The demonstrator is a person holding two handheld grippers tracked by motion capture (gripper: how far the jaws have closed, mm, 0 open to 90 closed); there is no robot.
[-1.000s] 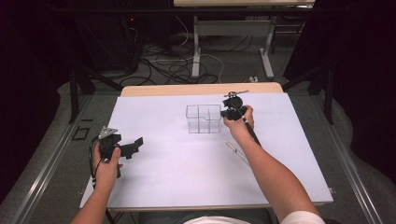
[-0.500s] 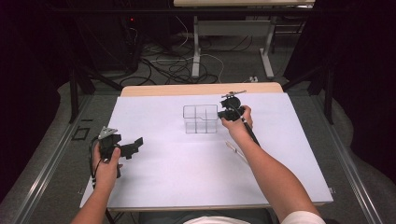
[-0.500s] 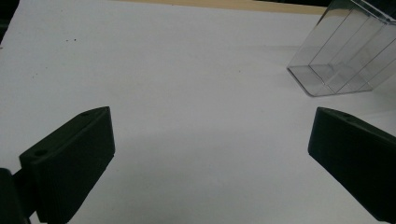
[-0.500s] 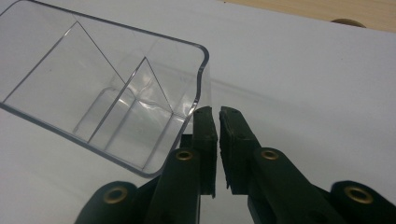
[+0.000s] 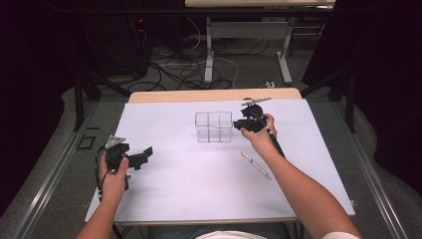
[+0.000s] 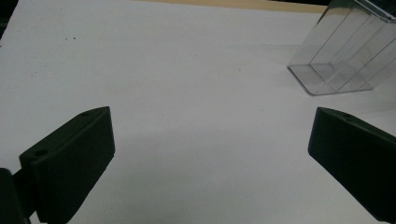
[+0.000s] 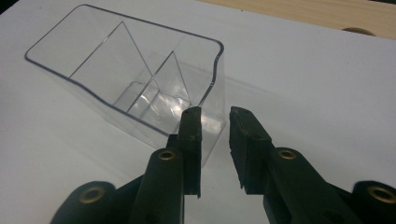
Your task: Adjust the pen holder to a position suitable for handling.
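A clear plastic box (image 5: pixel 214 127) with inner dividers stands on the white sheet (image 5: pixel 199 189) at the table's middle. My right gripper (image 5: pixel 236 125) is at the box's right wall. In the right gripper view its jaws (image 7: pixel 215 113) have just been opening: a narrow gap stands between them, the box's (image 7: pixel 126 70) near wall sits in that gap, and the pads do not press on it. My left gripper (image 5: pixel 145 153) hovers over the sheet at the left. Its jaws (image 6: pixel 210 126) are wide apart with nothing between them, and the box (image 6: pixel 341 56) lies off to its upper right.
A thin pale pen-like stick (image 5: pixel 255 164) lies on the sheet just below my right hand. A strip of bare wooden tabletop (image 5: pixel 214 95) runs along the far edge. Cables and table legs (image 5: pixel 209 55) cover the floor beyond.
My right hand has shifted very slightly beside the box. The box and my left hand stay where they were.
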